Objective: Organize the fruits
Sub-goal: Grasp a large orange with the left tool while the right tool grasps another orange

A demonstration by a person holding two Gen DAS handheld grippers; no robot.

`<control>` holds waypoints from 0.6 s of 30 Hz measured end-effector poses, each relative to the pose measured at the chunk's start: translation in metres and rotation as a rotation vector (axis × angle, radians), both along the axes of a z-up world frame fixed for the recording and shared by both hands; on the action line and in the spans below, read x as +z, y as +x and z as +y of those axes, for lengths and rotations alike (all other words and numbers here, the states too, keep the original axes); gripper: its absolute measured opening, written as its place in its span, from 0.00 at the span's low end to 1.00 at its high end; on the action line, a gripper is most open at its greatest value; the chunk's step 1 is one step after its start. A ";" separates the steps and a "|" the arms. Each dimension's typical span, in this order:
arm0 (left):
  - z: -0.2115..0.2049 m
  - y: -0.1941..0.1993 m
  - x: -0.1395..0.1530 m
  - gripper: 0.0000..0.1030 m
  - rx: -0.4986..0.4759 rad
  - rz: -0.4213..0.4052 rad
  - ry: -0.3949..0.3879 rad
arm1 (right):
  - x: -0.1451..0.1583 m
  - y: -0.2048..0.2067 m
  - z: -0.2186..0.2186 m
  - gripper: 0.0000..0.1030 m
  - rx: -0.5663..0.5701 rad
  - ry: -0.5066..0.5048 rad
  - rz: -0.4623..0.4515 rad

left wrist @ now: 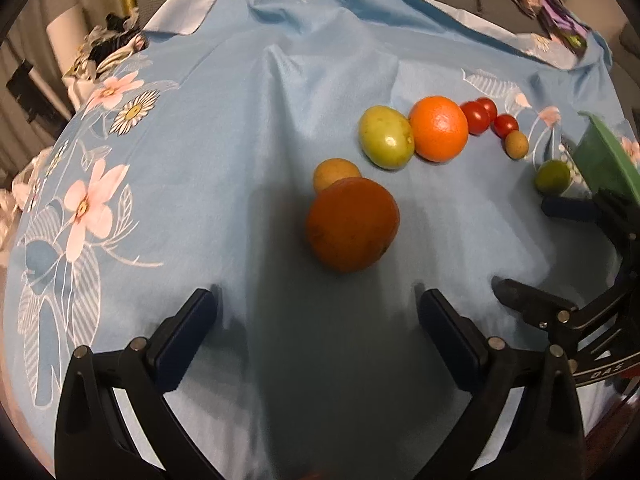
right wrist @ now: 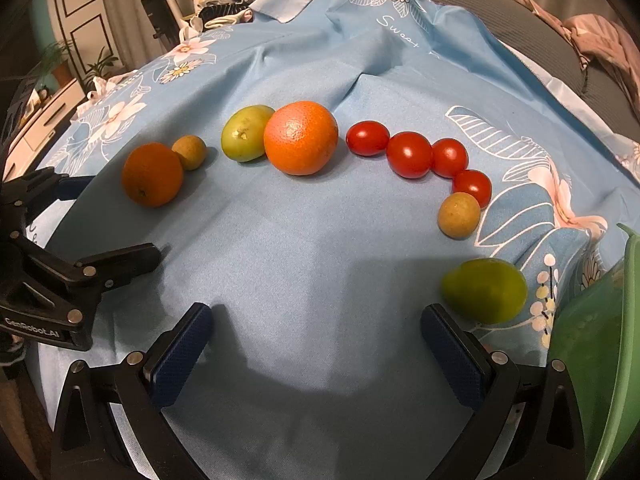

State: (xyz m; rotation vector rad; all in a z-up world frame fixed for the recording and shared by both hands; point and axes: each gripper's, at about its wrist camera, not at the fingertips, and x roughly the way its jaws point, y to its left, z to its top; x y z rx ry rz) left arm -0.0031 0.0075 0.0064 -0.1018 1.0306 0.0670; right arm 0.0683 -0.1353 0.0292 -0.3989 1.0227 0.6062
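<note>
Both hand-held grippers, left [left wrist: 316, 320] and right [right wrist: 316, 332], gape wide, empty; next I'd grab the dark orange [left wrist: 352, 230] mid-frame.

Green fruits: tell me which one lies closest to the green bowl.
The green fruit lying alone by the right gripper, just left of the green bowl. The other green fruit touches the bright orange, far from it.

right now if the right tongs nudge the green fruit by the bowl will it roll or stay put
The green fruit looks rounded and smooth, so it would probably roll. The soft, wrinkled blue cloth may stop it soon. It lies beside the green bowl, which could block it.
</note>
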 end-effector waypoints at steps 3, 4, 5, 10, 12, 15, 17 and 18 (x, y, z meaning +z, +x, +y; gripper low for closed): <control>0.009 -0.005 0.010 0.99 0.032 -0.037 -0.039 | 0.000 0.000 0.000 1.00 0.000 0.001 0.000; 0.011 -0.007 0.015 0.99 0.047 -0.056 -0.049 | 0.000 0.000 0.000 1.00 0.000 0.002 0.000; 0.015 -0.010 0.021 0.99 0.060 -0.082 -0.066 | 0.000 0.000 0.000 1.00 0.000 0.002 0.000; 0.020 -0.017 0.040 0.99 0.073 -0.168 -0.133 | 0.001 0.004 0.003 1.00 -0.016 -0.006 0.007; 0.020 -0.020 0.046 0.98 0.086 -0.195 -0.151 | 0.003 0.002 0.002 1.00 -0.035 -0.026 0.004; 0.024 -0.025 0.053 0.94 0.103 -0.230 -0.194 | 0.017 -0.006 -0.001 0.95 -0.073 -0.070 -0.094; 0.024 -0.025 0.058 0.88 0.108 -0.249 -0.225 | 0.033 -0.013 -0.007 0.93 -0.066 -0.003 -0.108; 0.025 -0.026 0.059 0.82 0.104 -0.256 -0.238 | 0.044 -0.017 -0.011 0.93 -0.063 0.064 -0.108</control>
